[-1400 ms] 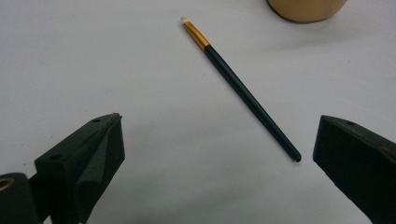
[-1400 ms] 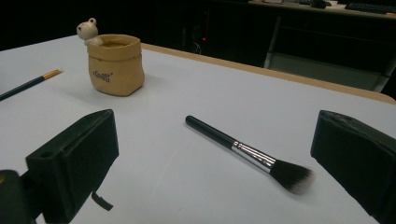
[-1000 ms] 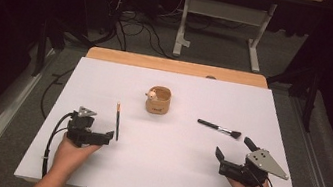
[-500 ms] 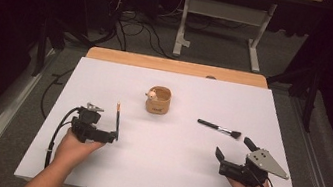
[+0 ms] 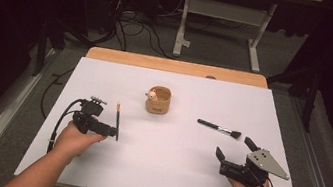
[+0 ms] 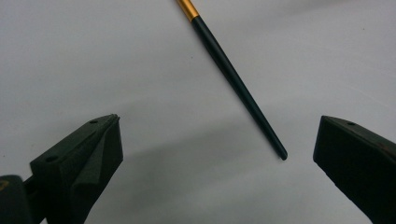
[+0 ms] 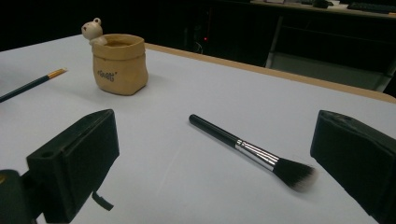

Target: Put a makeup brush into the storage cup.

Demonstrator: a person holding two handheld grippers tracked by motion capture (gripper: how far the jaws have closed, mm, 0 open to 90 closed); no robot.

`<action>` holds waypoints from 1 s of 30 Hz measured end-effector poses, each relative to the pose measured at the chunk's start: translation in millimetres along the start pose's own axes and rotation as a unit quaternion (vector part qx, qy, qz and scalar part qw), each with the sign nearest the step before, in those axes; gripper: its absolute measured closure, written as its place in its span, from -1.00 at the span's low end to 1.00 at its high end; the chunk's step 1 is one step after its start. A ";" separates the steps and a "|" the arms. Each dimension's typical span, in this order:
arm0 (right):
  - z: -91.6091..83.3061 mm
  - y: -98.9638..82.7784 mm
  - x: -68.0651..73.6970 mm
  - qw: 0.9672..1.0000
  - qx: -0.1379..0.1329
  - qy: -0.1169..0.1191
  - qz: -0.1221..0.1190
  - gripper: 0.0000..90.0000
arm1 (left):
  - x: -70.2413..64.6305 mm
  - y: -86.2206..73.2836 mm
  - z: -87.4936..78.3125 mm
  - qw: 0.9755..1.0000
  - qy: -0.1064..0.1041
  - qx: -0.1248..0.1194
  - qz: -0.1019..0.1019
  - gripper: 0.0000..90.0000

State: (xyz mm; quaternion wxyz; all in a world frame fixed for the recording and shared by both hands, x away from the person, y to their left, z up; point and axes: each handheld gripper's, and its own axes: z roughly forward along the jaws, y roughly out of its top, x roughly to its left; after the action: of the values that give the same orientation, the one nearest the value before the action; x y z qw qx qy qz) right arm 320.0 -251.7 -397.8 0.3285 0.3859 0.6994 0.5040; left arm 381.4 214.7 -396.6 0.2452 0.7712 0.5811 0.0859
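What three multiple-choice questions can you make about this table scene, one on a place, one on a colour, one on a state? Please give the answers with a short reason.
1. Where does the makeup brush lie?
A. inside the cup
B. on the table, ahead of the right gripper
C. between the left jaws

2. What colour is the band on the thin brush?
A. gold
B. red
C. blue

3. How does the left gripper stand?
A. shut on the thin brush
B. open, with the handle tip between its jaws
C. shut on nothing

Answers: B, the right gripper view shows it flat on the table ahead; A, the left gripper view shows gold; B, the jaws stand wide apart.
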 end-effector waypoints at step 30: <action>-1.0 1.1 0.2 1.000 -0.003 0.000 -0.003 -0.94 | -9.5 41.9 15.3 0.996 0.006 0.093 -0.014 -0.63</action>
State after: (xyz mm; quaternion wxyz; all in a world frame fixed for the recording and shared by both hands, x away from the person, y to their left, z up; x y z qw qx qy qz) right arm 319.3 -251.7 -396.4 0.3312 0.3830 0.6991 0.5049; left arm 420.6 193.0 -388.3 0.1696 0.7821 0.5988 0.0329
